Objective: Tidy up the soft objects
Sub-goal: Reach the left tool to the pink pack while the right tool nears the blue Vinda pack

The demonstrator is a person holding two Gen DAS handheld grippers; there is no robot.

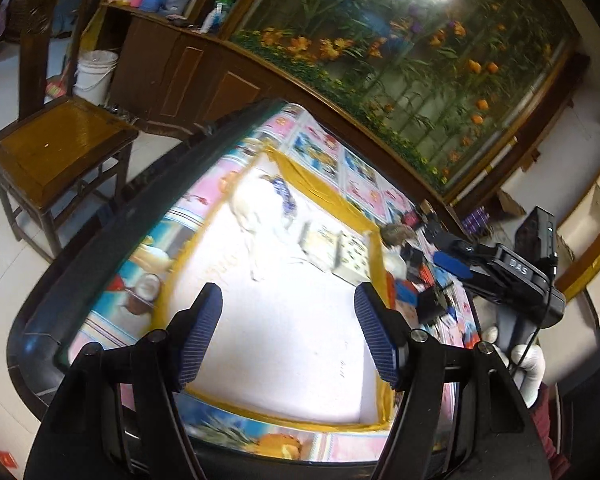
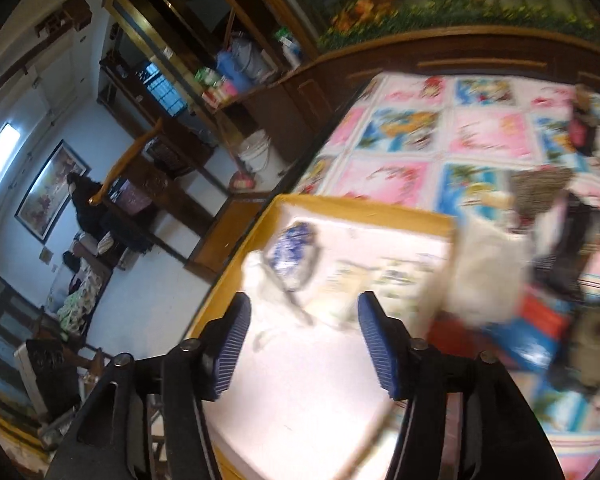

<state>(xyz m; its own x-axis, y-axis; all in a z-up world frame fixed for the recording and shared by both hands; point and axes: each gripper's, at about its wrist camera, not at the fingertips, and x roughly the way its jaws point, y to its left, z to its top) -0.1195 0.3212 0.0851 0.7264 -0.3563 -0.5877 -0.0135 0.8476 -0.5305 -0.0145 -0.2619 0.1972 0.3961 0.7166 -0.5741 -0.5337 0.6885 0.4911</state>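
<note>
A shallow box with a yellow rim (image 1: 324, 190) and white floor lies on the patterned table; it also shows in the right wrist view (image 2: 364, 210). Inside it lie a white soft piece with a blue patterned item (image 1: 278, 196) (image 2: 292, 252) and a flat printed cloth (image 1: 336, 250) (image 2: 380, 280). A white fluffy object (image 2: 488, 276) sits at the box's right edge. My left gripper (image 1: 288, 334) is open and empty above the box floor. My right gripper (image 2: 304, 346) is open and empty over the box; its body shows in the left wrist view (image 1: 500, 276).
A pile of dark, red and striped soft items (image 2: 572, 280) (image 1: 420, 280) lies to the right of the box. A wooden chair (image 1: 56, 148) stands left of the table, a white bucket (image 1: 96, 74) behind it. A flowered wall panel (image 1: 420, 60) runs along the far side.
</note>
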